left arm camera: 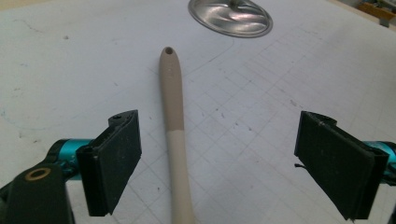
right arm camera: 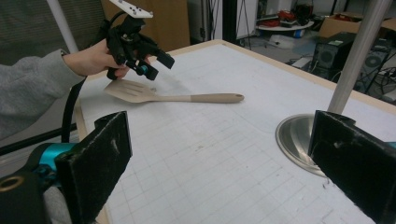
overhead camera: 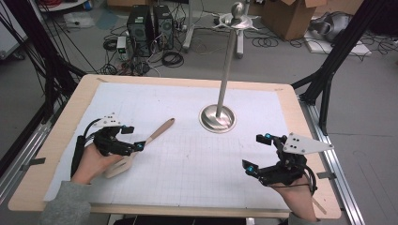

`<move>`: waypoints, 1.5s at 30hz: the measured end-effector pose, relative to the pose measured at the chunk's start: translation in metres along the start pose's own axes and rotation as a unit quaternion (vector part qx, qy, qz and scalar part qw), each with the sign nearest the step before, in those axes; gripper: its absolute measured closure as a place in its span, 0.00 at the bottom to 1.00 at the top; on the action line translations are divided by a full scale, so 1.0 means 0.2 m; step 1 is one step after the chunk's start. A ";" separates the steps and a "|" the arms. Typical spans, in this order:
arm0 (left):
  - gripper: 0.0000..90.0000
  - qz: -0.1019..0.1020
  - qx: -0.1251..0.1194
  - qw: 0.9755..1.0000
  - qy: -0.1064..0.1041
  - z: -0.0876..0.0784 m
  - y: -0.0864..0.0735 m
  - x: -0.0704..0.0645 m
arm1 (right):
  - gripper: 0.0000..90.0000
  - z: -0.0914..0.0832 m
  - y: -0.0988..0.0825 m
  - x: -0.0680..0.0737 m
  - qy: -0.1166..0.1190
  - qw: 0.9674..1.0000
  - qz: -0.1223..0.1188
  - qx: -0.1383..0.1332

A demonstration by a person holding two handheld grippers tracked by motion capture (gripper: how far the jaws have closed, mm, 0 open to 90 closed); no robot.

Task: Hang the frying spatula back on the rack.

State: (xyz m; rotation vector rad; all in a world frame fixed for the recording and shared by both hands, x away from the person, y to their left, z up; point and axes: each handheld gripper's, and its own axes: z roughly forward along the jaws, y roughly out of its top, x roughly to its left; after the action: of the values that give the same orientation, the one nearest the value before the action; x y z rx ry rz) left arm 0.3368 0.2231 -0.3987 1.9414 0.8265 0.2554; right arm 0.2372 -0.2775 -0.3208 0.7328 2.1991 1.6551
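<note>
- Two grippers sit over a desk (overhead camera: 61,136) covered with a white gridded sheet (overhead camera: 187,154), each one held in a person's hand.
- The left gripper (overhead camera: 133,138) hovers just above a wooden spatula (overhead camera: 143,145), over the stretch where the handle widens into the blade.
- Its fingers (left arm camera: 116,158) are spread wide, one on each side of the spatula handle, and neither touches it.
- In the left gripper view the handle runs up the middle between the two black pads, closer to the pad at the left of that view.
- The spatula lies flat on the gridded sheet at the left part of the desk. Its slotted blade points toward the person and its handle end points toward a metal stand (overhead camera: 217,117).
- The handle end has a small hole, and the far part of the handle is a darker tan than the part next to the blade.
- The right gripper (overhead camera: 256,152) is at the right part of the desk, well apart from the spatula, and holds nothing.
- Its fingers (right arm camera: 100,158) are also spread wide; in the right gripper view the spatula and the left gripper show between them, farther off.
- The metal stand has a round base resting on the sheet and an upright pole, and it stands between the two grippers, farther from the person.
</note>
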 end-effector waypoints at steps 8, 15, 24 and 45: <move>0.21 0.016 0.020 0.999 0.020 0.04 -0.01 -0.01 | 0.06 -0.01 0.00 0.01 0.001 1.000 0.001 0.001; 0.22 0.010 0.010 0.999 0.038 0.06 -0.03 -0.01 | 0.06 0.00 0.00 0.01 0.003 1.000 -0.001 0.003; 0.29 0.012 0.029 0.999 0.040 0.08 -0.04 -0.01 | 0.06 0.00 -0.01 0.00 0.004 1.000 0.002 0.003; 0.47 0.020 0.070 0.996 0.060 0.12 -0.09 -0.02 | 0.06 0.01 -0.01 0.00 0.008 1.000 0.003 0.010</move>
State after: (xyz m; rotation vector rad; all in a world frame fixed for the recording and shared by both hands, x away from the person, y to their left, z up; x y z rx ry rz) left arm 0.3377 0.2086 -0.4253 2.0910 0.9053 0.3501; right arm 0.2373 -0.2759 -0.3234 0.7340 2.2296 1.6482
